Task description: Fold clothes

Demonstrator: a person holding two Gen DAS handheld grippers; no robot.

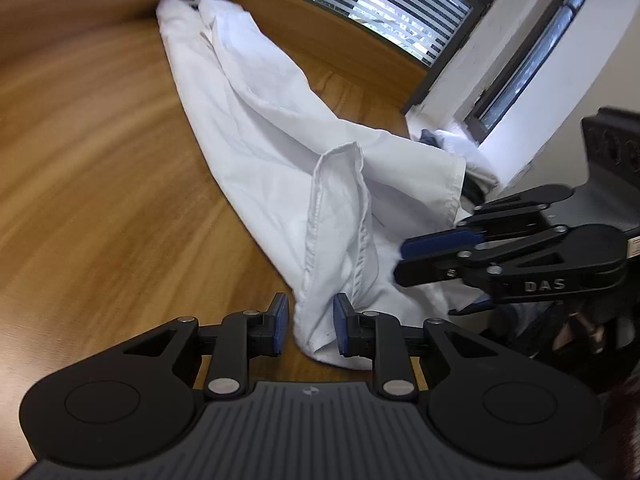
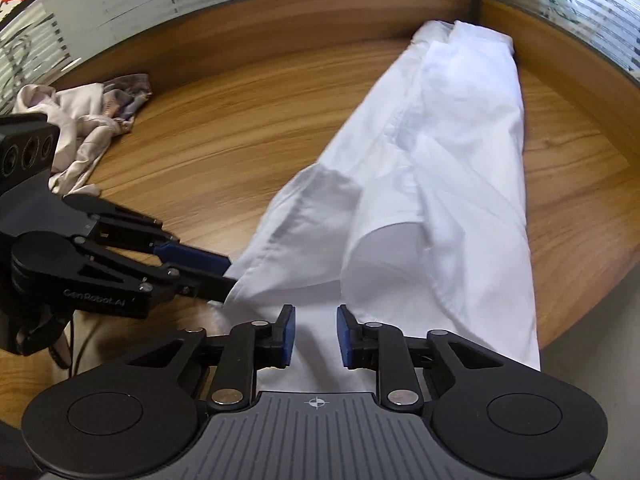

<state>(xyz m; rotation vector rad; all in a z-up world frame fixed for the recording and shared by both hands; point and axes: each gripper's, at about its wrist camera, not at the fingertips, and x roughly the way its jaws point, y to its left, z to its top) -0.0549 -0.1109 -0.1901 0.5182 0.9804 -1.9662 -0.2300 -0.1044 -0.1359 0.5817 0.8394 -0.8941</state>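
- Garment: a white garment (image 1: 256,152) lies stretched along the wooden table (image 1: 80,160), its near end at both grippers.
- Left gripper (image 1: 308,322): the jaws are narrow, with a hemmed corner of the cloth between them; whether the pads press it, I cannot tell.
- Right gripper (image 2: 316,334): narrow gap above flat cloth; a grip is not clear.
- Step, as I judge: taking the near edge for a fold.
- Next move needs both corners pinched firmly, then lifted together toward the far end.
- Another crumpled garment (image 2: 92,120) waits apart.
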